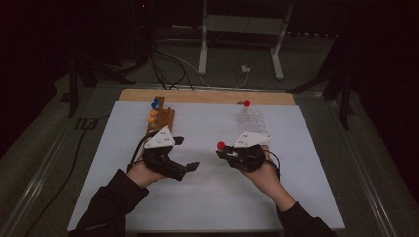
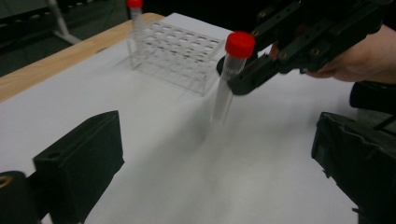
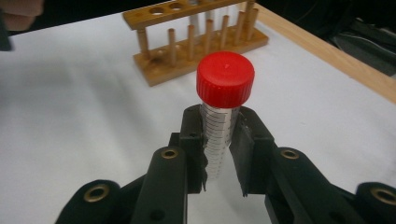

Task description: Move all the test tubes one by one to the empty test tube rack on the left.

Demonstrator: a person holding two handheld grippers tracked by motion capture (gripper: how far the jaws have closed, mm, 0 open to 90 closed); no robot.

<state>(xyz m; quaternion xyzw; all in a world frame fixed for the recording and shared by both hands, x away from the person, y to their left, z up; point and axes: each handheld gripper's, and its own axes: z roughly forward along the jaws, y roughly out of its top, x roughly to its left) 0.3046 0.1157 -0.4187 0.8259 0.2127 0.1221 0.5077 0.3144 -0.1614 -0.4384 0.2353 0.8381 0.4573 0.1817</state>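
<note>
The right gripper (image 3: 219, 149) pinched the light, slick, brittle-looking tube (image 3: 218, 135) just below its red cap (image 3: 225, 78); the left gripper's (image 1: 184, 154) fingers stood spread.

sleeves (image 1: 111, 197): dark, long, reaching the wrists
left gripper (image 1: 185, 154): black body, white three-cornered top plate, black cable
right gripper (image 1: 221, 153): black, same white plate
fingers (image 3: 189, 140): black blocks, brass-ringed screw holes behind

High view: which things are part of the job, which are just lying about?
In the job:
red-capped tube, clamped in the right gripper
clear rack
left gripper, open

Lying about:
wooden rack
metal stand
floor cables
</note>
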